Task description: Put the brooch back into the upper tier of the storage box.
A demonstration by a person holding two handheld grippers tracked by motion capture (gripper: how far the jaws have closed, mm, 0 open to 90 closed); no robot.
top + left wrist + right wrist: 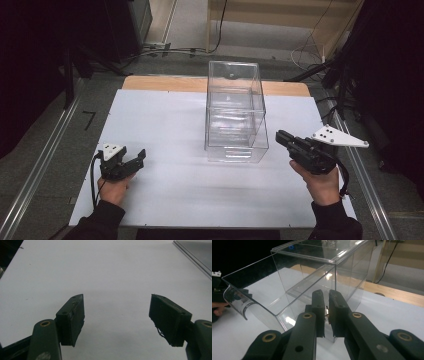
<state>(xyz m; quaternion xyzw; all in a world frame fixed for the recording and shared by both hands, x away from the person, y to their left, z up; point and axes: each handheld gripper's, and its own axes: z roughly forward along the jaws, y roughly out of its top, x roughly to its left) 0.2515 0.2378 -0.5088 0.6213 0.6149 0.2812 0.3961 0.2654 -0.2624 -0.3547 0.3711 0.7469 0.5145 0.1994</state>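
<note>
At desk centre: clear acrylic box (235,112) stood upright on the white desk (160,190), open toward the person.
Handling: looked light, rigid, slick, prone to scratching or cracking.
Hold: thin front wall edge (278,315).
Right tongs (326,312): clenched, empty, just beside the box's near corner.
Left tongs (117,317): released, well apart.

No lettering, label, brand mark or number can be read anywhere; the clear plastic box (235,112) at twelve o'clock on the white bench (165,130) carries no legible print; the black tongs (325,312) show bare screw holes and no markings; a faint blue ring glints on the box lid, unreadable.
</note>
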